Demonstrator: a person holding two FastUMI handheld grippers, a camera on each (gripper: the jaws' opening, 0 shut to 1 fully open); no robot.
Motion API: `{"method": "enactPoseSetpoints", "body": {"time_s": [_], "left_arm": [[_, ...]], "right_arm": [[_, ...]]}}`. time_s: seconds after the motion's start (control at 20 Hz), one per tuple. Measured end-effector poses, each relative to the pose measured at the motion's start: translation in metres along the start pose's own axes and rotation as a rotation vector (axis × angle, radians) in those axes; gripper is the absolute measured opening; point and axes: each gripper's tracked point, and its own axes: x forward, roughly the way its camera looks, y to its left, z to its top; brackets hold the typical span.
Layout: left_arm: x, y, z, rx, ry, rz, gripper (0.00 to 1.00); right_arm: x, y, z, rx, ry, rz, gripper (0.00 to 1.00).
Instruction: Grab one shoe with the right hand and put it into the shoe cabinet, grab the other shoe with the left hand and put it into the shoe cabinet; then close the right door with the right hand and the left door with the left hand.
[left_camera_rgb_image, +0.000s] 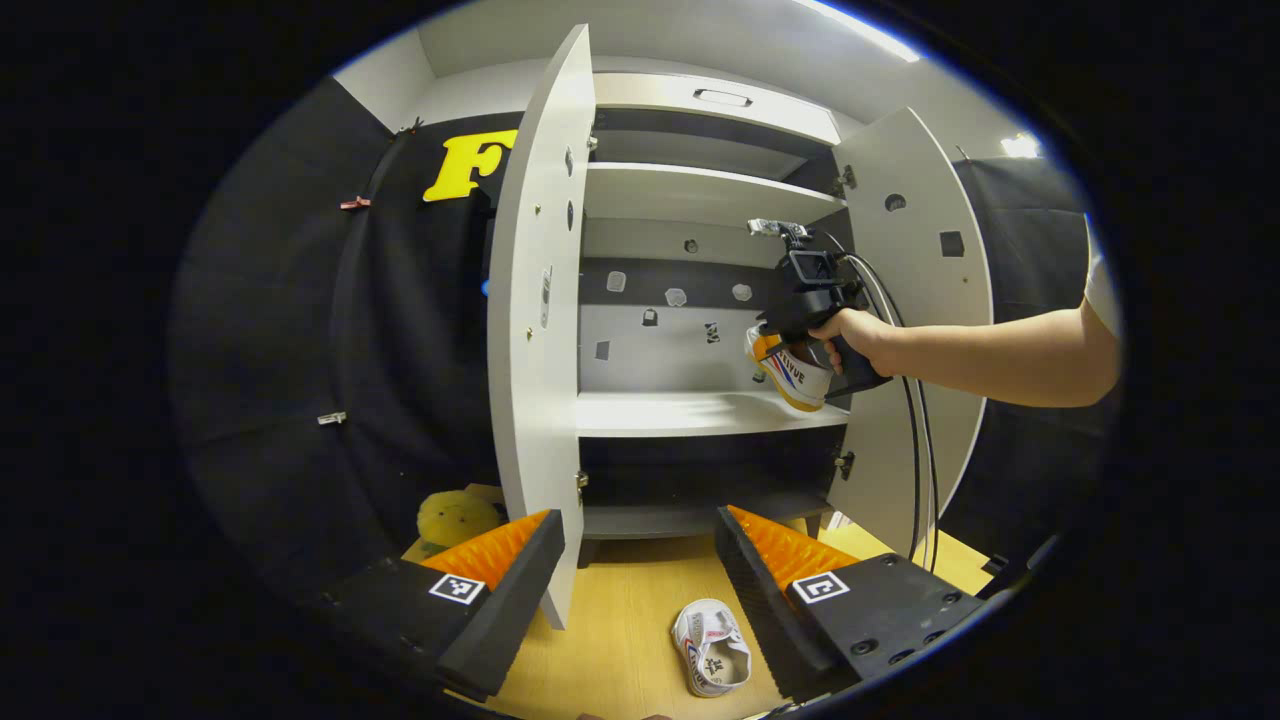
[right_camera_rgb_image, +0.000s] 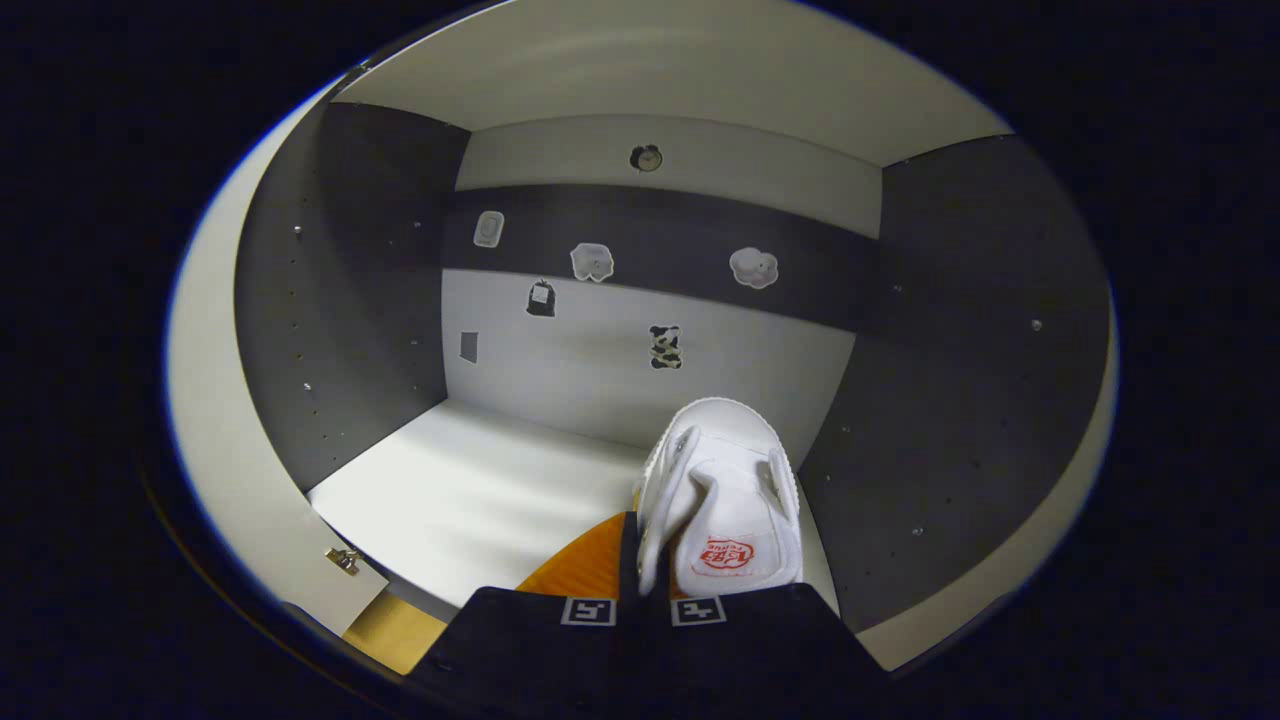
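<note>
- carrying one shoe (right_camera_rgb_image: 722, 500) into the cabinet (left_camera_rgb_image: 700, 190), the right tool (right_camera_rgb_image: 645, 590) is clamped on the shoe's side wall, with its fingers nearly together around it; the shoe is hanging above the right end of the middle shelf (right_camera_rgb_image: 470, 500), close to the cabinet's right inner wall.
- seeming to pinch only a thin edge of soft fabric, the grip is risking a slip, so the shoe may be dropping or tipping onto its side if let go too high.
- sitting this near the right wall, the toe may be catching on it and twisting the shoe in the grip.
- if set too close to the shelf's front lip, the heel may be sticking out and blocking the right door (left_camera_rgb_image: 915, 300).
- the left tool (left_camera_rgb_image: 640, 580) is standing with its fingers wide apart, holding nothing, above the second shoe (left_camera_rgb_image: 712, 648), which is lying on the floor (left_camera_rgb_image: 620, 640) in front of the cabinet.
- the left door (left_camera_rgb_image: 540, 320) is standing open just beside the left tool's path, so a careless reach may be knocking it.
</note>
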Motion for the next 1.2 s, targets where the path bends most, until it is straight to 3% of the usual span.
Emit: {"method": "enactPoseSetpoints", "body": {"time_s": [0.15,0.4,0.8,1.05,1.2], "left_arm": [[-0.001,0.006,-0.003,-0.011,0.017,0.064,0.95],[-0.004,0.012,-0.006,-0.029,0.033,0.157,0.95],[-0.016,0.021,-0.005,-0.032,0.028,0.245,0.95],[-0.028,0.025,-0.013,-0.054,0.042,0.262,0.95],[-0.033,0.025,-0.019,-0.042,0.052,0.248,0.95]], "right_arm": [[0.038,-0.002,0.002,-0.075,0.019,-0.007,0.05],[0.082,0.007,-0.029,-0.057,0.144,0.013,0.05],[0.097,0.019,-0.049,0.073,0.264,0.027,0.07],[0.086,0.02,-0.045,0.098,0.259,0.033,0.26],[0.066,0.033,-0.037,0.161,0.244,0.085,0.55]]}}
